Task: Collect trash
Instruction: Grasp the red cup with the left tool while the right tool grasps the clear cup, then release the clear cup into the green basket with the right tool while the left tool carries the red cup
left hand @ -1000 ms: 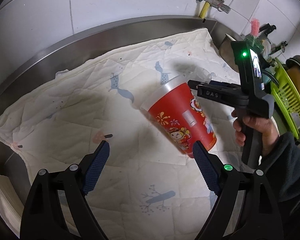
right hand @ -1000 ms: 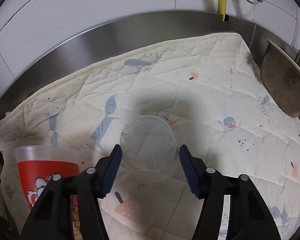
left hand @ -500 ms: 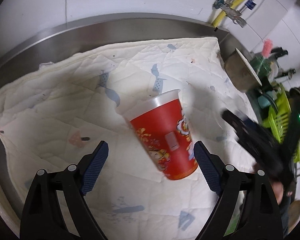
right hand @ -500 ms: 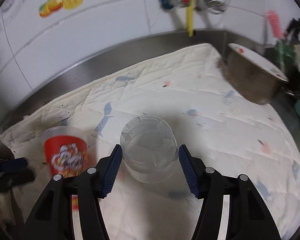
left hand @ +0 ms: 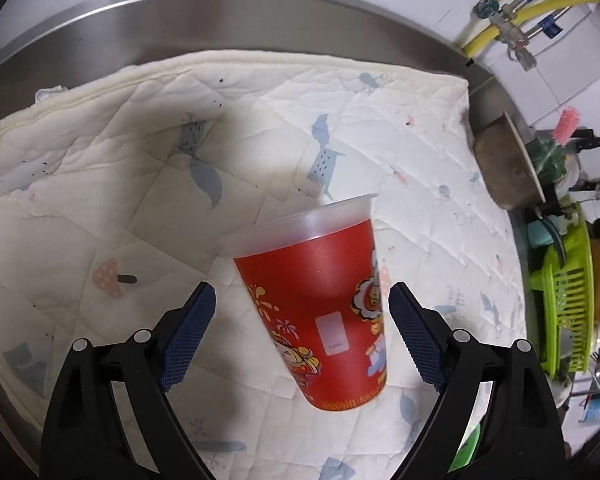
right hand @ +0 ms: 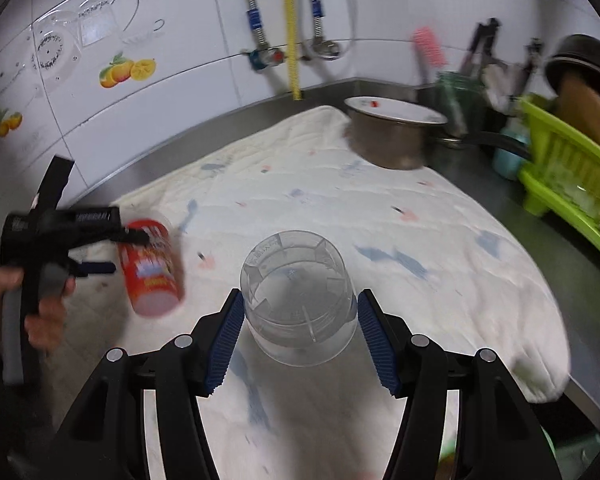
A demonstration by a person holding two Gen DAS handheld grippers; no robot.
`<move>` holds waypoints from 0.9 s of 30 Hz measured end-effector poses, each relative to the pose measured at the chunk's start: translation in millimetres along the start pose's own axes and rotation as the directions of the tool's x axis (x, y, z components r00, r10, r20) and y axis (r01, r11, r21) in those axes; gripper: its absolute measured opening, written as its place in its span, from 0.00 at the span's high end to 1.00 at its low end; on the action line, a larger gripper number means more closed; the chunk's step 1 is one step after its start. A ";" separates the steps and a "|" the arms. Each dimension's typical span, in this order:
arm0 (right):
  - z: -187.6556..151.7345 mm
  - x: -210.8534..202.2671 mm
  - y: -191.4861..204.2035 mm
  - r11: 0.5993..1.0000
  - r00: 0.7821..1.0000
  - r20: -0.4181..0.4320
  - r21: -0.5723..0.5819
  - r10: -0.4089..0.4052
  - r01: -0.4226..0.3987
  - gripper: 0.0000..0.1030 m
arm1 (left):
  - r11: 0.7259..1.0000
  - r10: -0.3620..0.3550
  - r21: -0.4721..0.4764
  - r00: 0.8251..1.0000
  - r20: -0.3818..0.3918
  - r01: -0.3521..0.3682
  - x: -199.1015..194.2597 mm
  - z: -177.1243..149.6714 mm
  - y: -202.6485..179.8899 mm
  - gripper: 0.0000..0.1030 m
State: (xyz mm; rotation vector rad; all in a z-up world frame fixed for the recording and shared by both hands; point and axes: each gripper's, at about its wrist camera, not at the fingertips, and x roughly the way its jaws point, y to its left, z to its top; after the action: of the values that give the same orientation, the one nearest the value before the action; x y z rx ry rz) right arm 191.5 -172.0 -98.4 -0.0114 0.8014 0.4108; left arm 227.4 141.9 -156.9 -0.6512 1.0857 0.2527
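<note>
Left wrist view: one red cup lies tilted on the quilted mat, rim toward twelve o'clock. Your left gripper straddles it, jaws spread wide, neither pad touching.

Right wrist view: one clear cup, base up, sits clamped in your right gripper; the red cup is at nine o'clock, beside your left hand.
</note>
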 end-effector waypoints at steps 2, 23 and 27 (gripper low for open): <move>-15.5 -11.8 -4.3 1.000 1.000 -0.003 0.012 -0.020 0.020 0.45 | 1.000 -0.009 -0.018 1.000 -0.012 0.009 5.8 0.8 2.2 0.15; -160.4 -95.4 -82.1 0.917 0.960 -0.142 0.291 -0.240 0.272 0.45 | 0.989 0.021 0.149 0.999 0.033 -0.025 0.0 -14.5 -35.5 0.30; -174.8 -99.9 -94.0 0.898 0.950 -0.169 0.316 -0.264 0.306 0.45 | 0.973 -0.023 0.230 0.999 0.039 0.014 -18.6 -31.5 -53.7 0.30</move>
State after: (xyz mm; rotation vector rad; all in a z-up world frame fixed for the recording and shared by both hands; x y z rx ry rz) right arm 41.9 -322.5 -164.4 0.1670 0.9684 -0.0116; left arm 222.3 82.7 -130.5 -0.4466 1.0495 0.1213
